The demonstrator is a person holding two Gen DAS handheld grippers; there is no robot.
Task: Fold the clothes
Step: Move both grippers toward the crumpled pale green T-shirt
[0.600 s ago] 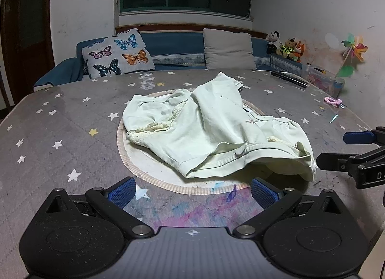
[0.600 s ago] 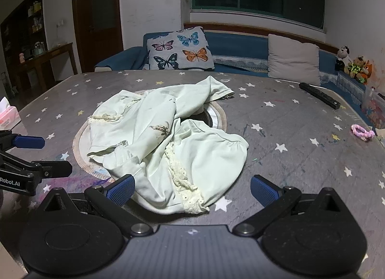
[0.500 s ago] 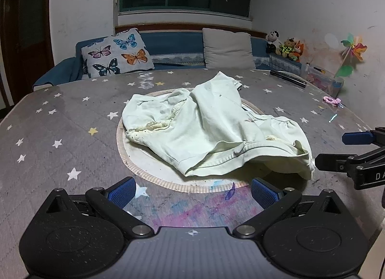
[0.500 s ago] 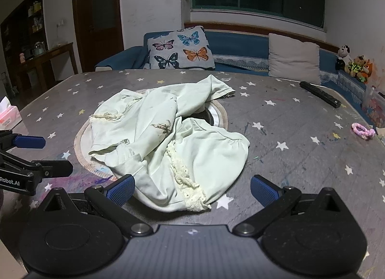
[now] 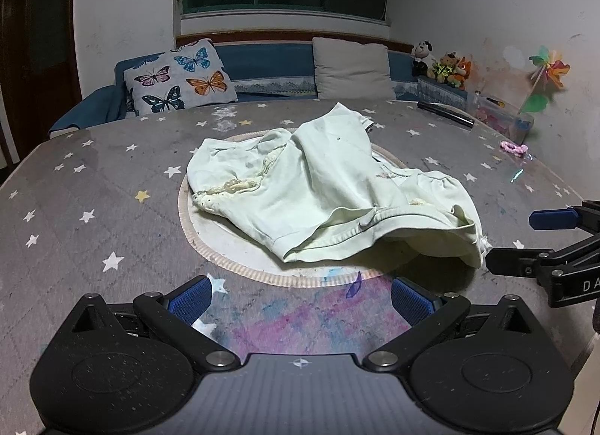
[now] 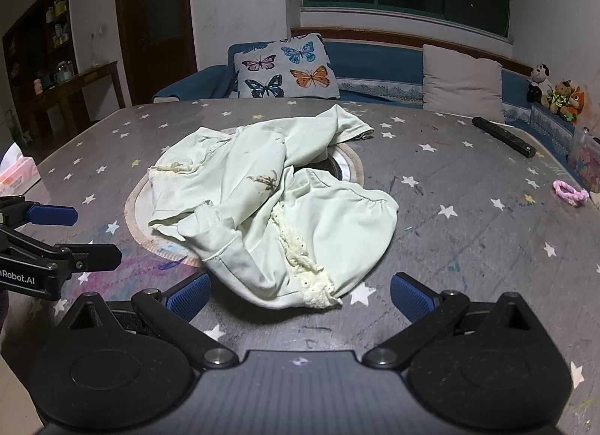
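One garment (image 5: 322, 187); two cushions (image 5: 180, 78); three plush toys (image 5: 444, 63)

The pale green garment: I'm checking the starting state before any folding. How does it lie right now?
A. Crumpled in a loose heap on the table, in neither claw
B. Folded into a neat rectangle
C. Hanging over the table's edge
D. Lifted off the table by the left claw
A: the pale green garment lies rumpled on the star-patterned table, while the left claw and right claw both stand open and empty short of it.
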